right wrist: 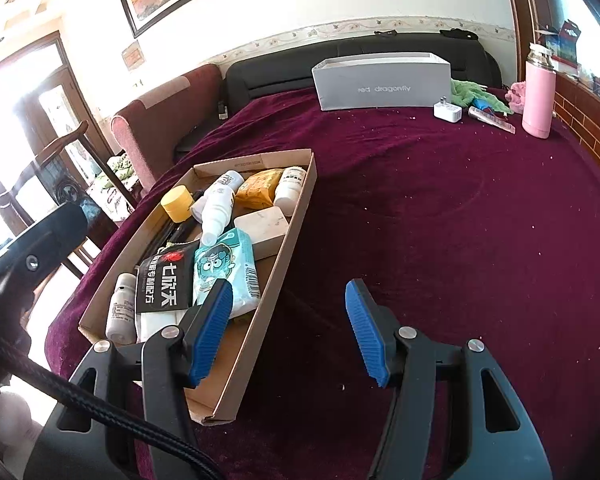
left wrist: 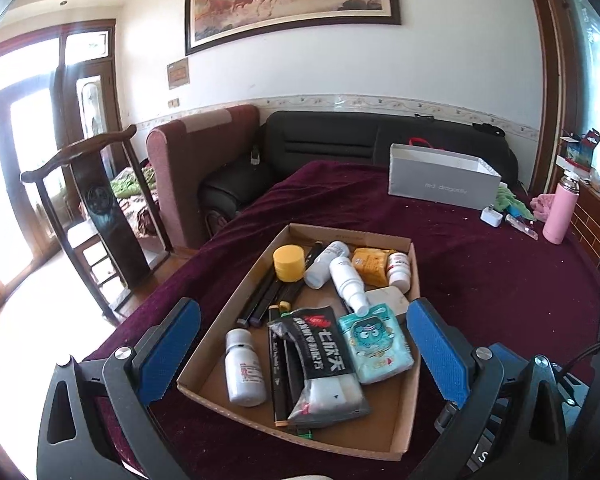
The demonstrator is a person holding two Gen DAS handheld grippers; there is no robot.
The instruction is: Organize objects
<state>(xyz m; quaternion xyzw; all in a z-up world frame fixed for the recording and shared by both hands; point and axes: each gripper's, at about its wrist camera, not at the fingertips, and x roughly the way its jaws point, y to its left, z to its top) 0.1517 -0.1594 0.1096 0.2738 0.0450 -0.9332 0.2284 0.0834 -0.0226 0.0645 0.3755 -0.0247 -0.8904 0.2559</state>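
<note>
A shallow cardboard tray [left wrist: 392, 424] [right wrist: 296, 216] lies on the maroon tablecloth, full of small items: a yellow-capped jar [left wrist: 289, 263], white bottles [left wrist: 245, 368], a black sachet [left wrist: 322, 356], a teal tissue pack [left wrist: 374, 344] [right wrist: 224, 268], markers, an orange packet [right wrist: 260, 192]. My left gripper [left wrist: 304, 356] is open, its blue pads either side of the tray's near end. My right gripper [right wrist: 290, 328] is open and empty, its left finger over the tray's right wall, the right one over bare cloth.
A grey shoebox [right wrist: 382, 82] stands at the table's far side. Beside it lie a white plug [right wrist: 448, 111], a green cloth [right wrist: 474, 92] and a pink flask [right wrist: 538, 98]. A dark sofa and a wooden chair [left wrist: 84, 200] stand beyond the table.
</note>
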